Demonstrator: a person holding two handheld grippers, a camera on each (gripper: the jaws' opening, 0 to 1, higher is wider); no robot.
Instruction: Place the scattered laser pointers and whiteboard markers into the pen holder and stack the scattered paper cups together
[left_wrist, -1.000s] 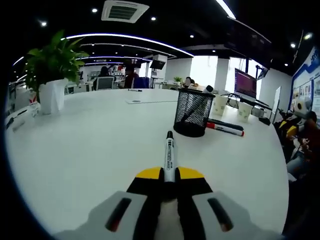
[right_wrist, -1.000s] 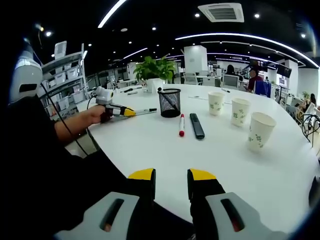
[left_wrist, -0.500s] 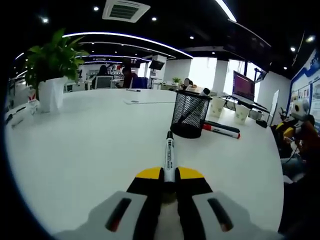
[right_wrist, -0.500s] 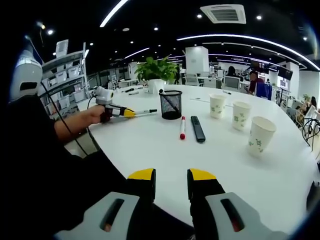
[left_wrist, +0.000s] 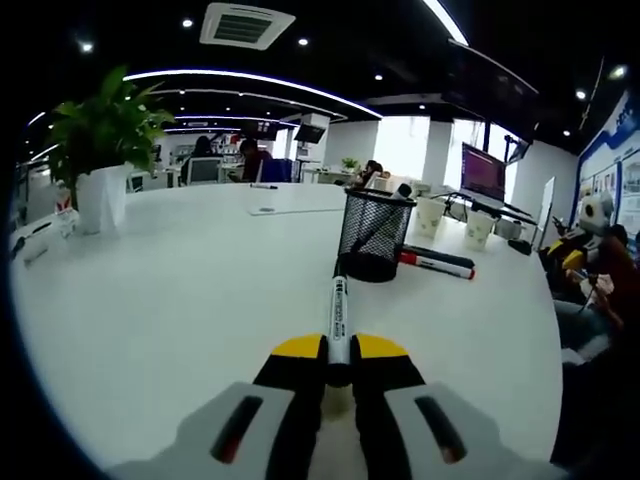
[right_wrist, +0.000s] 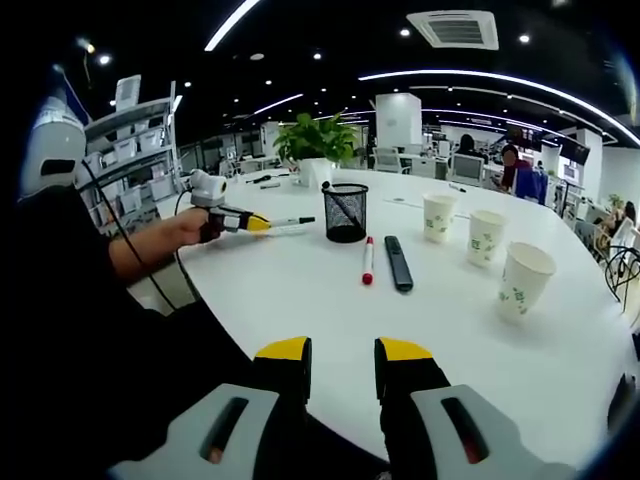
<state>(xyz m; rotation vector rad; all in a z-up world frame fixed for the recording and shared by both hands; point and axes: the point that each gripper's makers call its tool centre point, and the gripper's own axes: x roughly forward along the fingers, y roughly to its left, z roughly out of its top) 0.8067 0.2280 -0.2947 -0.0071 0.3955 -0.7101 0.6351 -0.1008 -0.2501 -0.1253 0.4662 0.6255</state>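
Note:
My left gripper (left_wrist: 338, 352) is shut on a white whiteboard marker (left_wrist: 337, 312) with a black cap that points at the black mesh pen holder (left_wrist: 374, 236) just ahead. In the right gripper view that left gripper (right_wrist: 252, 223) holds the marker (right_wrist: 290, 221) level, left of the pen holder (right_wrist: 346, 212). A red-capped marker (right_wrist: 368, 261) and a black laser pointer (right_wrist: 397, 263) lie on the white table (right_wrist: 330, 320) beside the holder. Three paper cups (right_wrist: 435, 217) (right_wrist: 484, 236) (right_wrist: 523, 281) stand apart to the right. My right gripper (right_wrist: 342, 366) stands open and holds nothing.
A potted plant (left_wrist: 97, 150) in a white pot stands at the table's far left. Papers (left_wrist: 272, 210) lie further back. A person's sleeve and hand (right_wrist: 150, 250) reach in from the left of the right gripper view. Office desks and seated people are behind.
My left gripper has carried the marker closer to the pen holder, its tip now near the holder's base. The right gripper has barely moved.

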